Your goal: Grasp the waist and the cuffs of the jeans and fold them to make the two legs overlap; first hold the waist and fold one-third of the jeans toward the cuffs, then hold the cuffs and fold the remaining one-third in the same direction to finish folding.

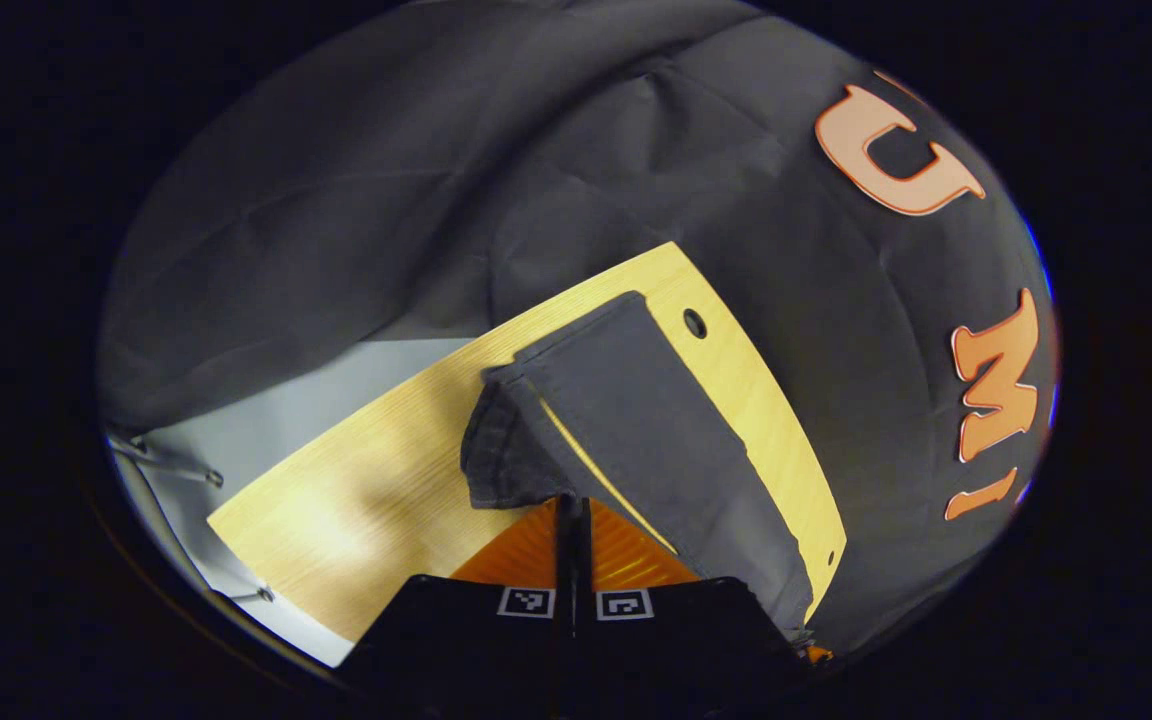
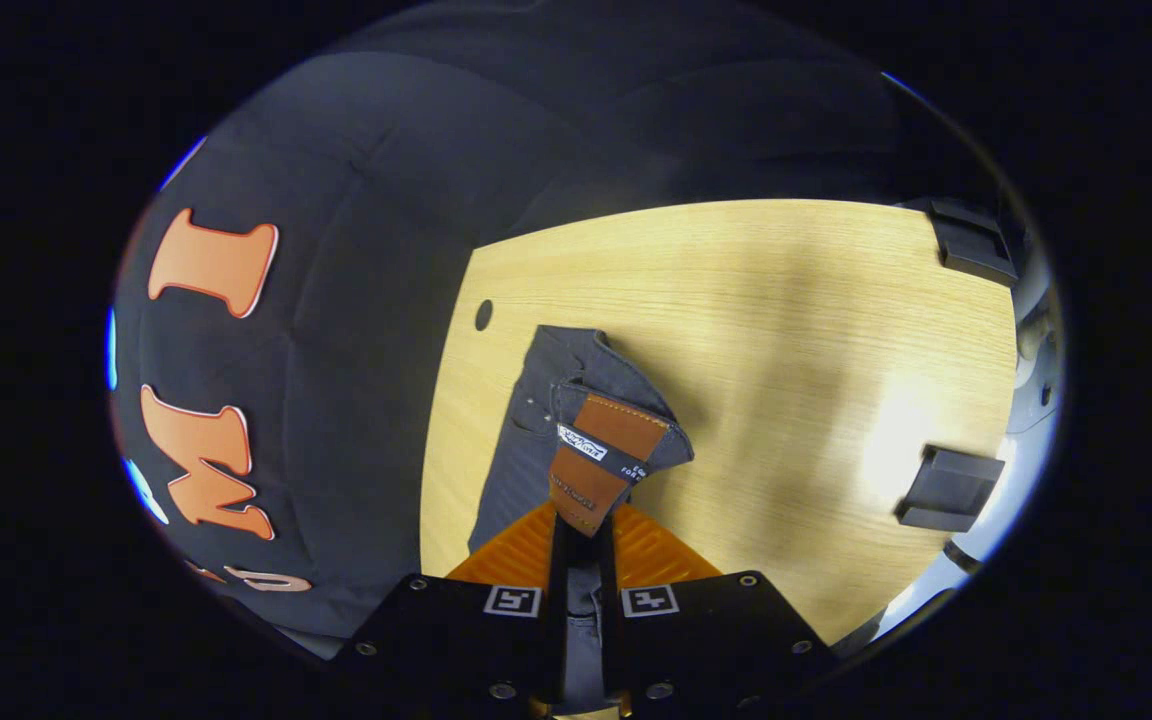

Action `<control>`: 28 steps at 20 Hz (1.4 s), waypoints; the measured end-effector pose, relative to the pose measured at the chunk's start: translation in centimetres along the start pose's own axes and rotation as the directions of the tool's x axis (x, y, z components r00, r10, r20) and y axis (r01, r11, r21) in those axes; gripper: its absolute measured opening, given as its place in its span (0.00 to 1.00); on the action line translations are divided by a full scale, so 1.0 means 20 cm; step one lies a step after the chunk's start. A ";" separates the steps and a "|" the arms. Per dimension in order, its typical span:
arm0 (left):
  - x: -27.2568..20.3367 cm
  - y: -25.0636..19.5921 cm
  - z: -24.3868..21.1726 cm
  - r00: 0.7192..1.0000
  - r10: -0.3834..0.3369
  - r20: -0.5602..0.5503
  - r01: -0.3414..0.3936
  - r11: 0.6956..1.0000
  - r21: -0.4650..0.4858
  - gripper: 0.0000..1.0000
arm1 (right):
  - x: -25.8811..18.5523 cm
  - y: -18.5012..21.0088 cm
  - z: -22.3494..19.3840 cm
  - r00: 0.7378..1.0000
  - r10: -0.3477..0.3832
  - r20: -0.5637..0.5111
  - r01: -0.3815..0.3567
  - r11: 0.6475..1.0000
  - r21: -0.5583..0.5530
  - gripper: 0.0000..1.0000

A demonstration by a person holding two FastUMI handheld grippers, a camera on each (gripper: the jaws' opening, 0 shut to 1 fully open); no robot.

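So the left gripper has its two fingers pressed right together with a fold of the jeans pinched between them, the cuff end by the look of the hemmed leg bottoms bunched just ahead of the tips. From there one dark leg runs away across the wooden table toward its far edge, ending near a small round hole in the tabletop, and a thin sliver of bare wood shows between the two legs where they don't quite overlap. Over on the other side, the right gripper is clamped on the waist, fingers closed tight on the denim, and the brown leather patch on the waistband is flipped up right in front of the lens, covering part of the fabric behind it. In the right gripper view the jeans lie along the table's left edge, close to that same hole, with lots of bare wood to the right. That view also picks up two dark clamp-like brackets at the table's far side, well apart from the jeans. The left gripper view instead gets a pale floor past the table edge, plus a couple of thin metal rods.
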State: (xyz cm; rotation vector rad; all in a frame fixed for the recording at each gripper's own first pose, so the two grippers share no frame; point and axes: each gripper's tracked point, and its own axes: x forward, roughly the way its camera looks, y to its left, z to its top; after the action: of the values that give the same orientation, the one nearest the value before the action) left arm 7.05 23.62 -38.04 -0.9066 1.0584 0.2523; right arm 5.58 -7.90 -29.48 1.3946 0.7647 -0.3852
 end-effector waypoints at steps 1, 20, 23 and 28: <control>0.03 -0.05 0.04 1.000 -0.016 -0.011 0.016 1.000 0.010 0.01 | -0.01 0.03 0.00 1.000 -0.001 0.007 0.001 1.000 0.006 0.15; 0.55 -0.36 0.53 0.997 0.079 0.021 -0.081 0.984 0.160 0.01 | 0.40 0.34 0.17 0.989 -0.090 -0.114 0.099 0.992 0.076 0.15; 0.65 -0.40 0.57 0.992 0.121 0.033 -0.125 0.972 0.198 0.01 | 0.51 0.37 0.18 0.985 -0.097 -0.141 0.107 0.992 0.068 0.15; 0.74 -0.42 0.59 0.982 0.180 0.054 -0.187 0.959 0.215 0.01 | 0.69 0.39 0.20 0.978 -0.132 -0.160 0.149 0.984 0.098 0.15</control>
State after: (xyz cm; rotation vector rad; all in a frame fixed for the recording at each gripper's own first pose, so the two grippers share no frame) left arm 26.86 23.77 -43.97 -0.6047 1.1165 0.2980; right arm 21.63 -7.91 -33.19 1.4900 0.9842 -0.4391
